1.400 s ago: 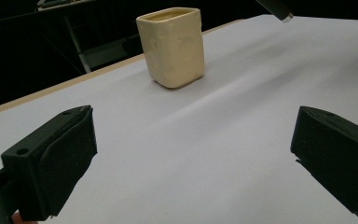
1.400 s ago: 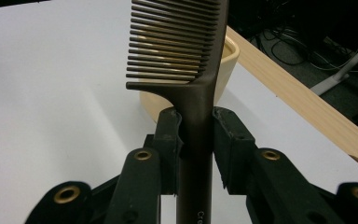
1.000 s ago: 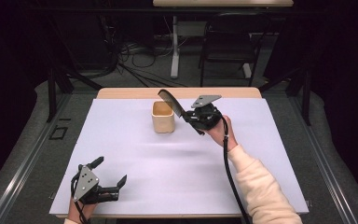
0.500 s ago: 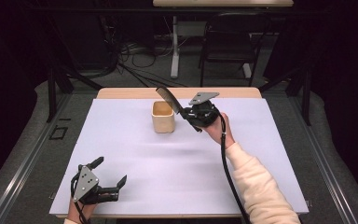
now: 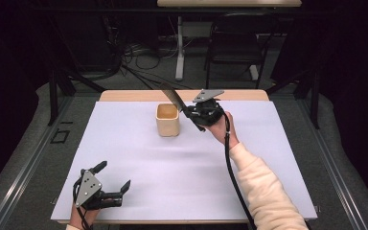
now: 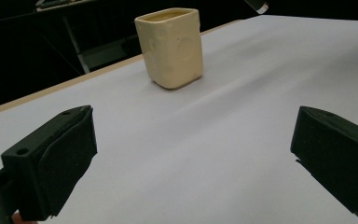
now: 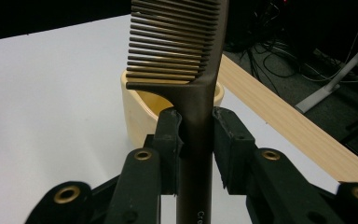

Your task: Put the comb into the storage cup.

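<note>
Brown plastic comb (image 7: 193, 88) sits clamped in my right claw (image 7: 196, 140); both black pads press on its handle just below the teeth, the jaws closed to a narrow gap with the handle filling it. From the right claw's own view the comb rises straight up out of the grip, teeth facing left, a few pale letters printed low on the handle. From the high view the right claw (image 5: 194, 115) hangs above the bench, its grey three-cornered plate on top, and the comb (image 5: 171, 97) slants up and to the left from it, the toothed end above the far right rim of the cup.

Cream cup (image 5: 167, 120) stands upright on the bench just left of the right claw, squarish with rounded corners, open at the top. Comb and cup look apart in the high view; I cannot tell how far above the rim the teeth are. In the right claw's view the cup (image 7: 137, 112) lies directly behind the comb handle.

Left claw (image 5: 113, 181) rests low at the near left corner of the bench, well apart from the cup. Its jaws stand wide and hold nothing: in its own view only bare white surface lies between the two pads (image 6: 65, 154), with the cup (image 6: 171, 46) farther off beyond them.

White bench (image 5: 268, 158) cover is plain; a strip of wood shows along its far edge. A cable trails from the right claw down along my pale sleeve (image 5: 263, 187).
</note>
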### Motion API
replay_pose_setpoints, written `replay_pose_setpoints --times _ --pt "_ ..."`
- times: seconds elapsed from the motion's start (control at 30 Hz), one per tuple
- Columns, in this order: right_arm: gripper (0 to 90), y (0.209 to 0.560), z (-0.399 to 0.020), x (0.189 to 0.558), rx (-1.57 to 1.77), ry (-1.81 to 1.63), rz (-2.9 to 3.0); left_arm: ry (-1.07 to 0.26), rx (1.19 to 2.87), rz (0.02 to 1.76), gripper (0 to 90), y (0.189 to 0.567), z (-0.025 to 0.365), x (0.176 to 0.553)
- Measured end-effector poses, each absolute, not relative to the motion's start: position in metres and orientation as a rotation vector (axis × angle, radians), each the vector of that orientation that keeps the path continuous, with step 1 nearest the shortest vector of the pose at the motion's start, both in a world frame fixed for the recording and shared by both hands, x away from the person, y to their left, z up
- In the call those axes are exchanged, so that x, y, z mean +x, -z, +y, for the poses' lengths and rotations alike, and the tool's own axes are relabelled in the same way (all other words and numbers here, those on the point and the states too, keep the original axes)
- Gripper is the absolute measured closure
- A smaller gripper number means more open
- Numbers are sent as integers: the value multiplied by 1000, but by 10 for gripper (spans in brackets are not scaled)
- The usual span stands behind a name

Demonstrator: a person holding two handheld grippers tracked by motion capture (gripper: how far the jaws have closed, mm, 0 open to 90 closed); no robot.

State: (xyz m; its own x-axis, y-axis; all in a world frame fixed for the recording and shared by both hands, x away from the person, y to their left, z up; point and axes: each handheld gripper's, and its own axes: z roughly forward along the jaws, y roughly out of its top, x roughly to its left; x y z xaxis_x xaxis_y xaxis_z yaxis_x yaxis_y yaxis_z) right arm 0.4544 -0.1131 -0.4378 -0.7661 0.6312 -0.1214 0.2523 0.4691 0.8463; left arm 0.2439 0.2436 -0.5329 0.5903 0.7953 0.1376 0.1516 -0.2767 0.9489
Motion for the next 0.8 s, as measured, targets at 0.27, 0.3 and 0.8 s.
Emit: replay_pose_setpoints --times 0.27,0.3,0.8 --pt "718 435 -108 460 743 -1226 2300 -765 1766 781 3 533 244 244" --pt "717 435 -108 460 748 -1231 2299 -765 1766 778 2 533 244 244" --pt "718 430 -100 466 746 -1248 2285 -764 1769 780 3 533 244 244"
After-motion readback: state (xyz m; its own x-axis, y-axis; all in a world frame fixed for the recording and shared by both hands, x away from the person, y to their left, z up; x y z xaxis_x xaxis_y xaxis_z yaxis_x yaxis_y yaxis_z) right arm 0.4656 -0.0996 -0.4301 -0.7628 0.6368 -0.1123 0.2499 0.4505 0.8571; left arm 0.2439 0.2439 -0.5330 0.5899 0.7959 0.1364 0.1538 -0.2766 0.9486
